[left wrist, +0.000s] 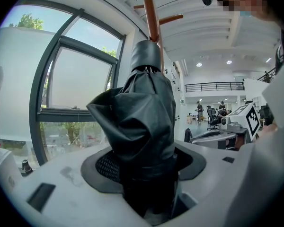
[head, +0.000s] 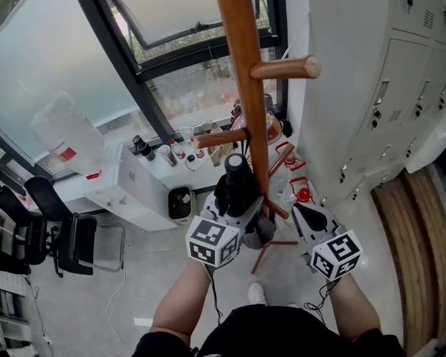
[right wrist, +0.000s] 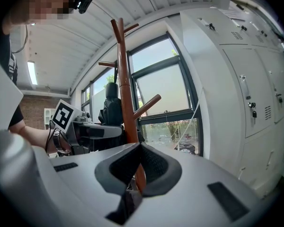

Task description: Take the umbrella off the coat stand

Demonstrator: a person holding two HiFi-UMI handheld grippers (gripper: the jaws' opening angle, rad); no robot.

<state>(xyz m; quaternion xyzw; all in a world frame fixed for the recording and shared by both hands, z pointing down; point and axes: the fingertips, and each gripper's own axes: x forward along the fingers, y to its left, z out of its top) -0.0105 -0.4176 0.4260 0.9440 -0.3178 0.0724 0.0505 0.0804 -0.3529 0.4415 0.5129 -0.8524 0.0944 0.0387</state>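
A black folded umbrella [head: 236, 173] hangs upright against the wooden coat stand [head: 245, 65], just left of its pole and below a short peg. My left gripper [head: 238, 193] has the umbrella between its jaws, and the crumpled black fabric [left wrist: 146, 108] fills the gap and touches both pads in the left gripper view. My right gripper [head: 303, 213] is lower right of the pole, shut, with nothing in it. In the right gripper view its pads [right wrist: 154, 167] meet at the tips, and the pole [right wrist: 125, 93] and the umbrella [right wrist: 112, 110] stand beyond them.
Grey lockers [head: 386, 88] line the right side close to the stand. A large window [head: 171, 73] runs behind it. On the floor below are a white cabinet [head: 126, 192] with bottles, a small bin [head: 180, 203], a black chair [head: 59, 236] and red items [head: 297, 188].
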